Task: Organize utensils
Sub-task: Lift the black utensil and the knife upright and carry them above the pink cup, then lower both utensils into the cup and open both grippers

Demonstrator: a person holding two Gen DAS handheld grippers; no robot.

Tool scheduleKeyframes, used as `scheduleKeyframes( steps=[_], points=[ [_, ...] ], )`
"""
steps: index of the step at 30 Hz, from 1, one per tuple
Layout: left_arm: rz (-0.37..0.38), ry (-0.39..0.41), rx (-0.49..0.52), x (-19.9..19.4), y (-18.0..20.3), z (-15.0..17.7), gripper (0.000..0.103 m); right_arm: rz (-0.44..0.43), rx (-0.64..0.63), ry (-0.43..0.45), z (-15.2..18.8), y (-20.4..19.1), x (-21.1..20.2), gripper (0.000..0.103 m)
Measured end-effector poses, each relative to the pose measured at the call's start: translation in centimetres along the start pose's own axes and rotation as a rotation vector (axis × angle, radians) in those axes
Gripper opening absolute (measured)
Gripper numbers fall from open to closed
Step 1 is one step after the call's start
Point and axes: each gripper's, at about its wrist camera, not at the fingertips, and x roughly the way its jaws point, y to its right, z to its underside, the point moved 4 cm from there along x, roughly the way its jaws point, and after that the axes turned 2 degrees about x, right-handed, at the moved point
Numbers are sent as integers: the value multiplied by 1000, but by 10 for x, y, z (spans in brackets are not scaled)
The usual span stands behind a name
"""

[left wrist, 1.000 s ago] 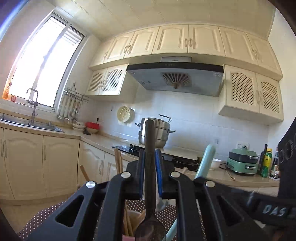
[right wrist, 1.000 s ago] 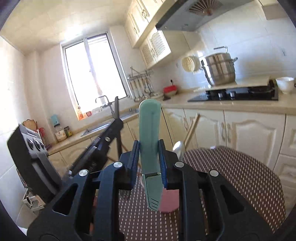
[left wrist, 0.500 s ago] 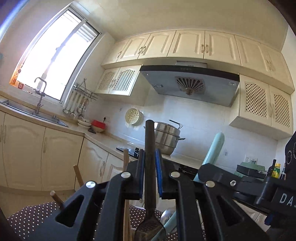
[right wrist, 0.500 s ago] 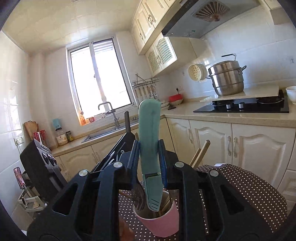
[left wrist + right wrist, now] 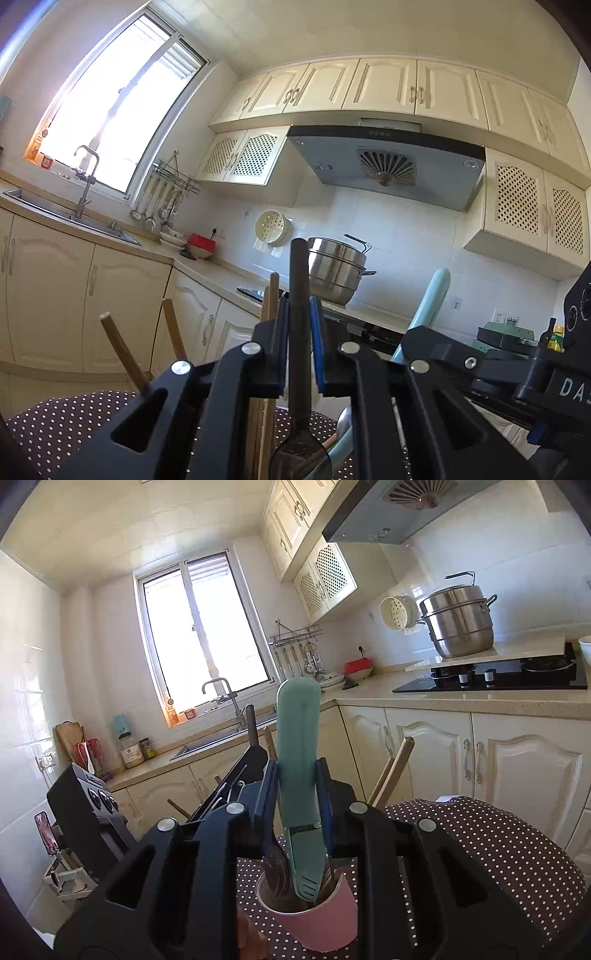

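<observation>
**Risk note: two utensils over one crowded cup**

Left gripper (image 5: 299,343) clamped on dark spoon (image 5: 298,325), handle upright, bowl down near the cup mouth. Right gripper (image 5: 298,805) clamped on teal tongs (image 5: 297,775), held upright, tip already inside pink cup (image 5: 314,912). Tongs arms pressed together, closed, slide lock apparently at the lower end. Cup on dotted cloth (image 5: 498,849), already crowded with wooden chopsticks (image 5: 391,771) and other cutlery.

Possible failures, judged from layout:
- Cup light and top-heavy; sideways push from either utensil likely to tip it, spilling contents.
- Grippers close together over one small opening; collision between them or between spoon and tongs plausible.
- Release while tilted: tongs could lever out over the rim.
- Spoon bowl snagging on chopsticks, jamming entry.
</observation>
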Motion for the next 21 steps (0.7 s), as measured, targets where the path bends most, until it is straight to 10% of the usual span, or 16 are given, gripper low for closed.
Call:
scheduleKeyframes(
  steps=[21],
  points=[
    [-62,-163,-7,-9,-16,-5,48,32,14,-73,15,-1,6,21]
  ],
)
